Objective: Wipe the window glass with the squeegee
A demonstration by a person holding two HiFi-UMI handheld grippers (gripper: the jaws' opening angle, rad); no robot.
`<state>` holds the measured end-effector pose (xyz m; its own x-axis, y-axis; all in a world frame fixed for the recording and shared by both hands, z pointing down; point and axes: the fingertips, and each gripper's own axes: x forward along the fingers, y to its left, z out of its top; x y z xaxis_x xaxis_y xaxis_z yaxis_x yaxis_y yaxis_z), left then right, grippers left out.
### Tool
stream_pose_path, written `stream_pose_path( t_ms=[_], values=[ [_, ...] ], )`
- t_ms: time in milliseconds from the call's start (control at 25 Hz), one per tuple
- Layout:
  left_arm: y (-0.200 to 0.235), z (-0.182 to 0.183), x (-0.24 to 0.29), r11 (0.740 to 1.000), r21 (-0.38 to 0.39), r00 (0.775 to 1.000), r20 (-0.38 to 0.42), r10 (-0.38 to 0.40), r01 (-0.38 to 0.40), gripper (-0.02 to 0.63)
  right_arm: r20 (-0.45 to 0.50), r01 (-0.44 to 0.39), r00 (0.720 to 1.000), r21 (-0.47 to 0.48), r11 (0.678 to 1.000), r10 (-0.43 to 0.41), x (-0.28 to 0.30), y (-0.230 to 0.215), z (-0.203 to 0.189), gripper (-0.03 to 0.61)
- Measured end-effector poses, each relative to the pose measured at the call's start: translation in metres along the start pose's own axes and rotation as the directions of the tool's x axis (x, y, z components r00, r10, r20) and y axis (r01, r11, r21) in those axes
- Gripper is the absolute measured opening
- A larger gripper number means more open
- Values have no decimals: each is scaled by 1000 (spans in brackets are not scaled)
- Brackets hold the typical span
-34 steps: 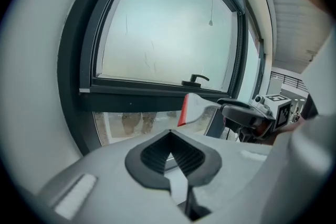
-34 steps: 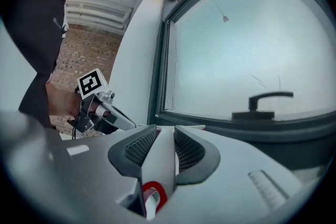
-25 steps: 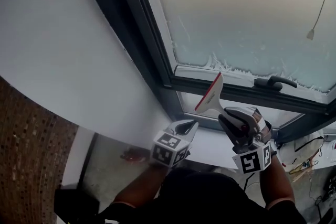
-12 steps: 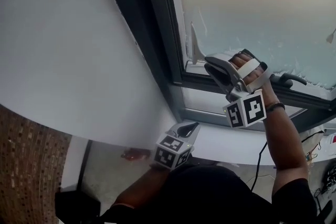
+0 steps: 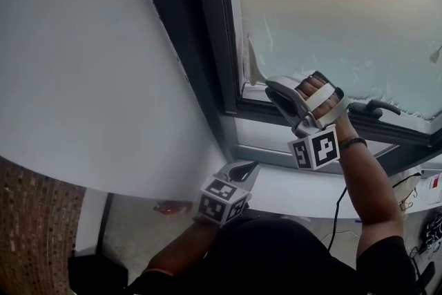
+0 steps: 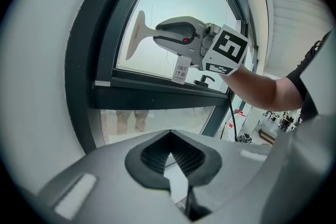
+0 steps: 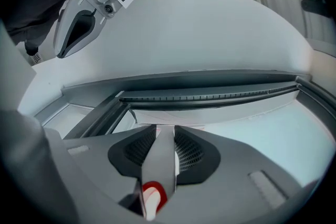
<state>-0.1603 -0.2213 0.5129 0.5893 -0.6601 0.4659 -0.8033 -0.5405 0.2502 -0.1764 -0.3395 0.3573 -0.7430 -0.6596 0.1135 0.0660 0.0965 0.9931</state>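
The right claw (image 5: 273, 88) (image 7: 159, 131) is pinched on the narrow handle of a grey-and-white plastic squeegee (image 7: 159, 165) with a red patch near its base, and the handle fills the slot between the jaws. Straight ahead of the claw, the squeegee's blade (image 5: 253, 67) stands on edge against the pale, foam-streaked window glass (image 5: 331, 10), at the pane's lower corner. It is hard by the dark grey metal window frame (image 5: 207, 45), which runs along the far side of the blade and just beneath it. Out to the side of the claw, a dark lever handle (image 5: 370, 107) sits on the frame's lower bar.

The left claw (image 5: 246, 166) (image 6: 169, 136) is held low, well apart from the right one. Its jaws are pressed together with nothing between them. It points up towards the squeegee (image 6: 137, 34). A white window sill (image 5: 290, 188) lies just beyond its tips, and a plain white wall (image 5: 83, 45) lies off to its side.
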Motion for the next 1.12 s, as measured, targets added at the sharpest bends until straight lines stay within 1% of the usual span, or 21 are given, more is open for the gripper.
stream_pose_path(
  t_ms=[280, 400, 720, 1120],
  values=[
    [-2, 1, 8, 1000, 13, 1000, -8, -16, 16, 0, -26, 49, 998, 33, 998, -48, -31, 2, -20, 133],
    [-3, 3, 11, 1000, 19, 1000, -11, -17, 18, 0, -42, 55, 998, 44, 998, -53, -48, 5, -31, 133],
    [-22, 3, 23, 997, 44, 998, -34, -56, 57, 0, -141, 73, 988, 55, 996, -65, -98, 17, -73, 133],
    [-31, 7, 30, 995, 51, 996, -38, -84, 86, 0, -257, 66, 965, 23, 998, -58, -151, 20, -120, 133]
  ],
)
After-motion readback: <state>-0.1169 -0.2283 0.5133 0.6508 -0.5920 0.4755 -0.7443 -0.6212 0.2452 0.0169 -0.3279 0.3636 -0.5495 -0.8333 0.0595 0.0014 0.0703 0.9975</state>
